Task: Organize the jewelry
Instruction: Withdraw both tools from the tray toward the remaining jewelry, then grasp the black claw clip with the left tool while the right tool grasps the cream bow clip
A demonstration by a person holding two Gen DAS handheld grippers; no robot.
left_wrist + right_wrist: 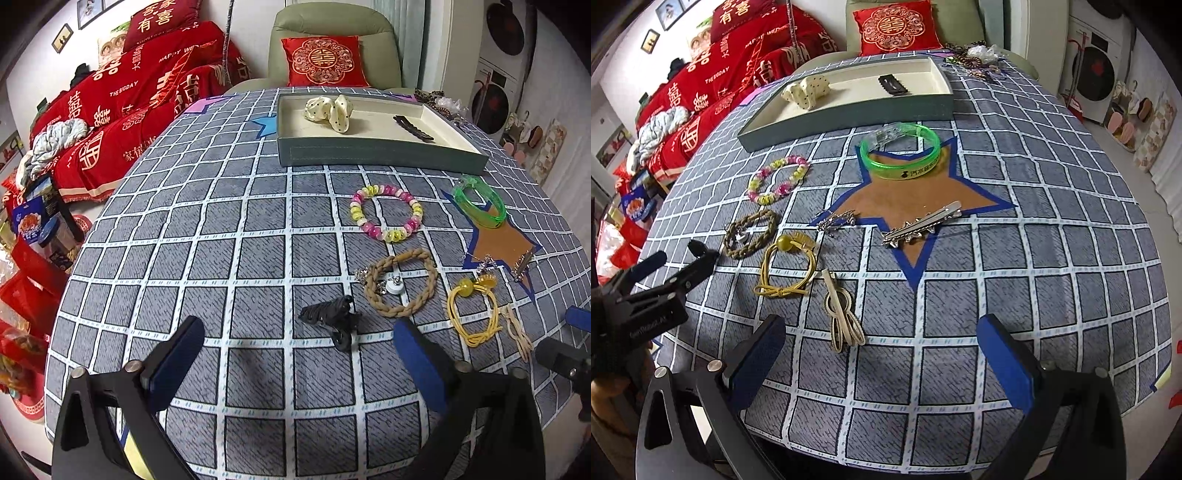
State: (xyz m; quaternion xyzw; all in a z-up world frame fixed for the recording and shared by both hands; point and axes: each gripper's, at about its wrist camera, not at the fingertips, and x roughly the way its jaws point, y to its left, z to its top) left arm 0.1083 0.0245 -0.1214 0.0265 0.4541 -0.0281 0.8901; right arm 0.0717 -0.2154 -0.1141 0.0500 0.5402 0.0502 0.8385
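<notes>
My left gripper (299, 354) is open low over the checked tablecloth. A black hair clip (332, 319) lies just ahead, between its fingertips. Beyond it are a braided rope ring (400, 282), a pink and yellow bead bracelet (386, 212), a yellow hair tie (472, 310) and a green bangle (478, 201). The grey tray (369, 153) at the back holds a cream dotted scrunchie (330, 110) and a dark clip (412, 127). My right gripper (882, 350) is open, and a beige clip (842, 317) lies near its left finger. A silver clip (921, 223) rests on the brown star (908, 197).
A small silver chain (836, 219) lies at the star's left tip. A heap of more jewelry (975, 55) sits at the table's far right corner. Behind the table stand an armchair with a red cushion (325, 61) and a red-covered sofa (122, 110).
</notes>
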